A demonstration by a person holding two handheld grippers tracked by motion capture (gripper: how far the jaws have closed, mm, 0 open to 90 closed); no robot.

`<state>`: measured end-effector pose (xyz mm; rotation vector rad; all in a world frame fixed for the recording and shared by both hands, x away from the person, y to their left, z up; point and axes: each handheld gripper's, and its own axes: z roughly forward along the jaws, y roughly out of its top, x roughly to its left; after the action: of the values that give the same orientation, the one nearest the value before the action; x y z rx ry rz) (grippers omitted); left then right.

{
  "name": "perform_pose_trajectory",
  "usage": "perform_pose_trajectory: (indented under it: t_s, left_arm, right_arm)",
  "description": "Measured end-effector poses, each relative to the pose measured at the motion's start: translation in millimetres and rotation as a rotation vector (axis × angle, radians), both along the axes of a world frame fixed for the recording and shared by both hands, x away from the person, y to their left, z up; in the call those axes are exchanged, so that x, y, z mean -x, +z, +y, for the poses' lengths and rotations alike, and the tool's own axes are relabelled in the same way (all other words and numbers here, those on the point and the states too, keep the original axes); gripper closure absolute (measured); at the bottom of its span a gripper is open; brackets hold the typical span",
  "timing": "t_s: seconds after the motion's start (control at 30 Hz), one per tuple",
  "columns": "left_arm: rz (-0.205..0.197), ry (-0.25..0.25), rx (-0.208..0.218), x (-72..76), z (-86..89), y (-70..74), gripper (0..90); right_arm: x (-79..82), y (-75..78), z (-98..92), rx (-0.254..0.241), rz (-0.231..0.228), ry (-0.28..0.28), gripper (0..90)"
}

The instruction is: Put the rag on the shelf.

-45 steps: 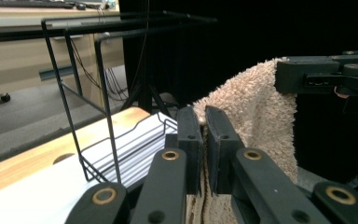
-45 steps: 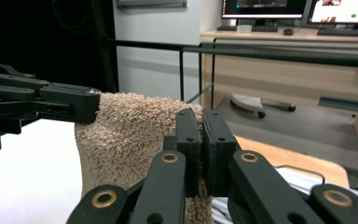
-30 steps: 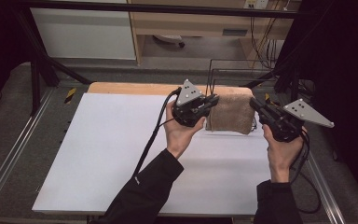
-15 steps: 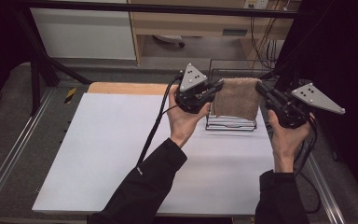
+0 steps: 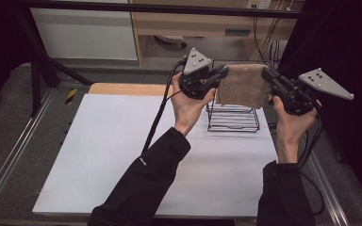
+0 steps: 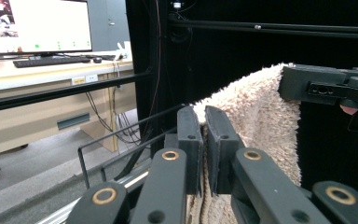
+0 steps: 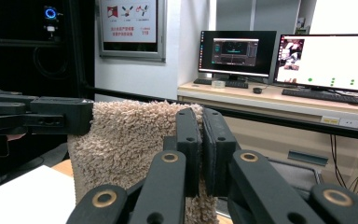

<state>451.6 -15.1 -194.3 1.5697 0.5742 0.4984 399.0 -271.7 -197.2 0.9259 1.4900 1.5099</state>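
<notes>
Both grippers have the beige towel (image 5: 243, 85) clamped by its top corners and hold it stretched flat in the upper middle of the high view, hanging in the air above the black wire rack (image 5: 232, 118) that stands on the white table (image 5: 122, 155). The left gripper (image 5: 222, 73) pinches the towel's left corner and the right gripper (image 5: 267, 75) its right corner, each with jaws nearly together on the cloth. By my reading the pick-up and spreading are done; draping the towel over the rack's top bar and letting go remain. The left gripper view shows cloth (image 6: 256, 121) squeezed between the jaws and a rack bar (image 6: 121, 135) below. The right gripper view shows a desk with monitors (image 7: 326, 63) behind.
</notes>
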Motion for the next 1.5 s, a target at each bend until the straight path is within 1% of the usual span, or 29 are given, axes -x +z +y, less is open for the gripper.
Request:
perform_pose_trajectory:
  t_s: [0.07, 0.2, 0.27, 0.4, 0.57, 0.7, 0.8, 0.9, 1.0, 1.07, 1.13, 1.27, 1.3, 1.37, 1.5]
  left_arm:
    - [0.002, 0.001, 0.003, -3.4, -1.0, 3.0, 85.5]
    - [-0.004, 0.011, -0.007, -10.0, -3.2, 8.4, 85.5]
    - [0.000, 0.010, -0.006, -13.4, -4.5, 10.0, 85.5]
    - [0.002, 0.013, 0.012, -19.5, -6.3, 13.4, 85.5]
    - [-0.009, 0.024, 0.012, -26.0, -9.1, 20.4, 85.5]
    - [-0.016, 0.036, 0.009, -31.4, -11.8, 24.4, 85.5]
    - [-0.017, 0.037, 0.017, -34.9, -13.7, 26.3, 85.4]
    - [-0.027, 0.047, 0.009, -38.3, -15.9, 27.5, 85.5]
    - [-0.027, 0.056, 0.003, -43.2, -18.4, 29.2, 85.5]
    - [-0.039, 0.064, -0.007, -45.6, -20.9, 30.4, 85.5]
    - [-0.049, 0.069, -0.008, -47.9, -22.7, 30.5, 85.5]
    - [-0.038, 0.073, -0.007, -54.8, -26.0, 28.8, 85.5]
    - [-0.046, 0.082, -0.012, -56.4, -26.6, 28.3, 85.4]
    - [-0.043, 0.083, -0.017, -60.0, -28.0, 26.9, 85.4]
    - [-0.042, 0.094, -0.019, -66.7, -29.0, 24.3, 85.4]
  right_arm:
    - [-3.2, 3.7, -0.4, 0.006, -0.003, -0.003, 86.9]
    - [-9.5, 8.6, -0.8, 0.010, -0.004, -0.010, 86.9]
    - [-13.4, 10.4, -1.4, 0.011, -0.004, -0.014, 86.9]
    - [-20.6, 14.2, -2.9, 0.002, -0.005, -0.018, 86.8]
    - [-28.6, 20.0, -4.6, 0.000, -0.019, -0.023, 86.8]
    - [-34.9, 23.9, -5.8, -0.008, -0.019, -0.026, 86.8]
    - [-41.3, 26.4, -7.3, -0.009, -0.019, -0.026, 86.8]
    - [-47.5, 27.2, -9.4, -0.017, -0.018, -0.025, 86.8]
    - [-53.5, 26.6, -11.2, -0.020, -0.020, -0.023, 86.8]
    - [-58.1, 26.3, -13.2, -0.027, -0.018, -0.024, 86.8]
    - [-61.3, 26.1, -14.5, -0.029, -0.018, -0.024, 86.8]
    - [-69.0, 25.1, -17.3, -0.039, -0.015, -0.024, 86.8]
    - [-70.7, 24.6, -17.8, -0.037, -0.013, -0.028, 86.8]
    - [-75.4, 23.7, -18.7, -0.027, -0.002, -0.032, 86.8]
    - [-82.0, 23.5, -18.5, -0.020, 0.000, -0.035, 86.8]
